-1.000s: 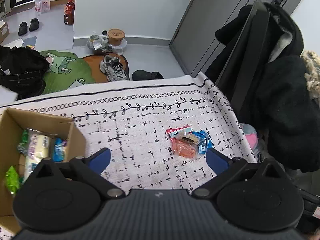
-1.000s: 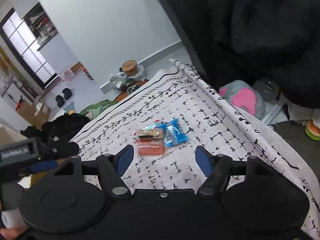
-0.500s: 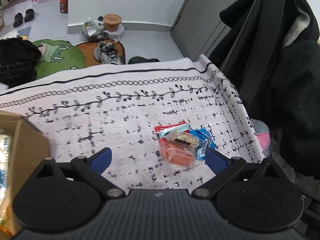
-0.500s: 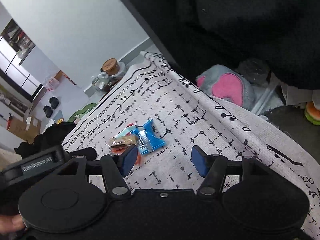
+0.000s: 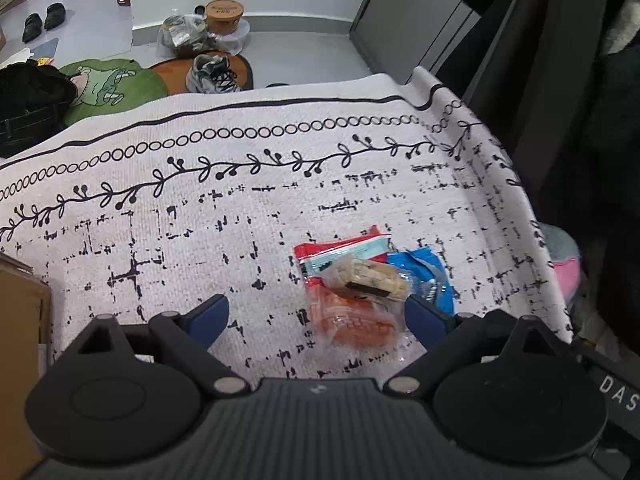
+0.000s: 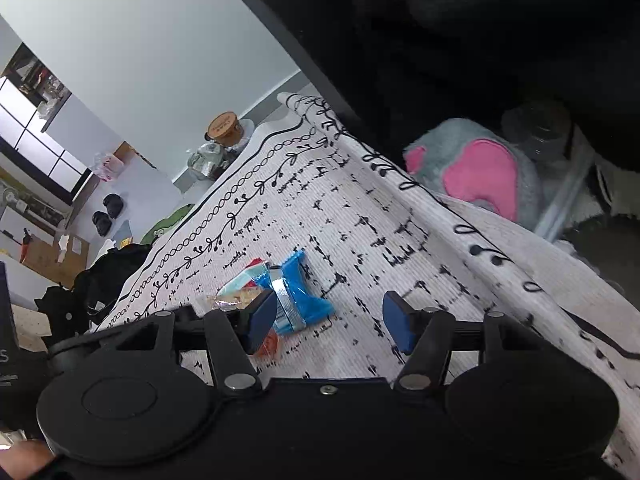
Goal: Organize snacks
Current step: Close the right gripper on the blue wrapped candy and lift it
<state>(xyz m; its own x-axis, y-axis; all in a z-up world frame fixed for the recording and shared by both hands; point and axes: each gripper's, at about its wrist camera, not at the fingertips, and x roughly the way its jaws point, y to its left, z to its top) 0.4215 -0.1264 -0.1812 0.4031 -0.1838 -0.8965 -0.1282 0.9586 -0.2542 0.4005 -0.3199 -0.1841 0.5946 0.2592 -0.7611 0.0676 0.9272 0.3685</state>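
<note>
White woven cloth point(image 5: 248, 184) with black marks covers the bench, where the snack packets lie heaped near its far corner. The cardboard box point(image 5: 22, 320), likely their destination, stands well apart. The left claw point(image 5: 316, 314), wide but closing, brackets the orange packet point(image 5: 352, 320); the right claw point(image 6: 328, 320), half open and empty, flanks the blue packet point(image 6: 296, 292).

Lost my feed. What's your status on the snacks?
Left gripper closing, nothing gripped. Right gripper open, empty. Snack pile on tablecloth, orange pack between left gripper's fingers. Nothing in the way.
</note>
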